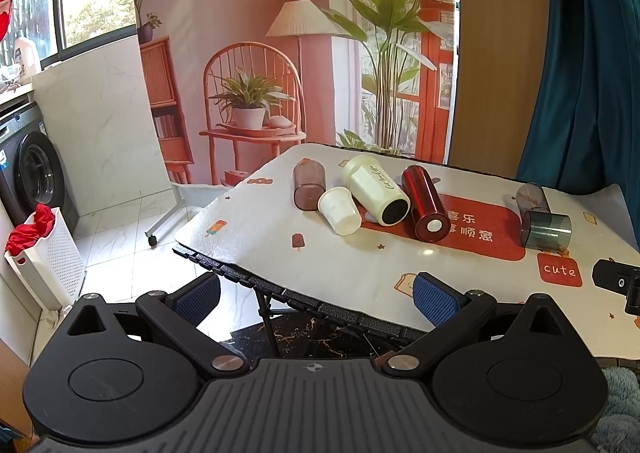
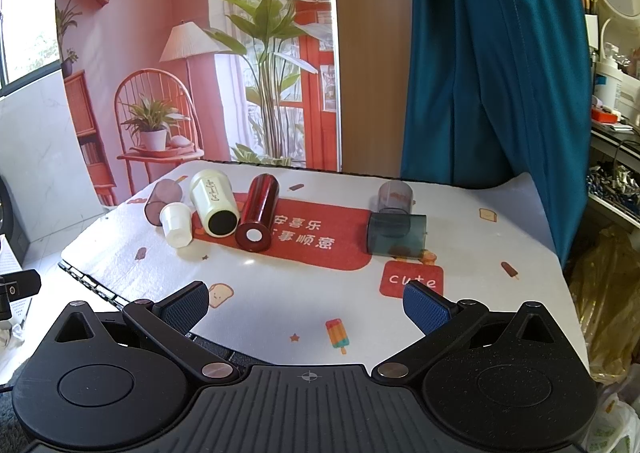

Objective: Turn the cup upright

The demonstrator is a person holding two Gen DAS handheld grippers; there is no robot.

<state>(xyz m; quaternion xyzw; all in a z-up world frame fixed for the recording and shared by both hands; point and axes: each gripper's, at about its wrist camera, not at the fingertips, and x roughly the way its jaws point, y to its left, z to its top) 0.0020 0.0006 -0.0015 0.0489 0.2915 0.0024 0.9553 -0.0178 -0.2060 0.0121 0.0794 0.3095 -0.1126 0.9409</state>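
Fingers (image 1: 208,299) of both grippers wide, empty, low in frame. Left to right across mid-frame on bench (image 2: 500,253): brown cup (image 2: 163,200), white cup (image 2: 176,227), cream cup (image 2: 212,203), red cup (image 2: 256,215), grey cups (image 2: 396,231), all toppled. Best gripped mid-body, tipped base-down slowly.

Six cups are counted on one table (image 2: 500,253): one brown-tinted cup (image 2: 162,200), one small white cup (image 2: 176,227), one large cream cup (image 2: 212,201), one red cup (image 2: 258,213), one grey-tinted cup (image 2: 395,195), one teal-tinted cup (image 2: 396,233).
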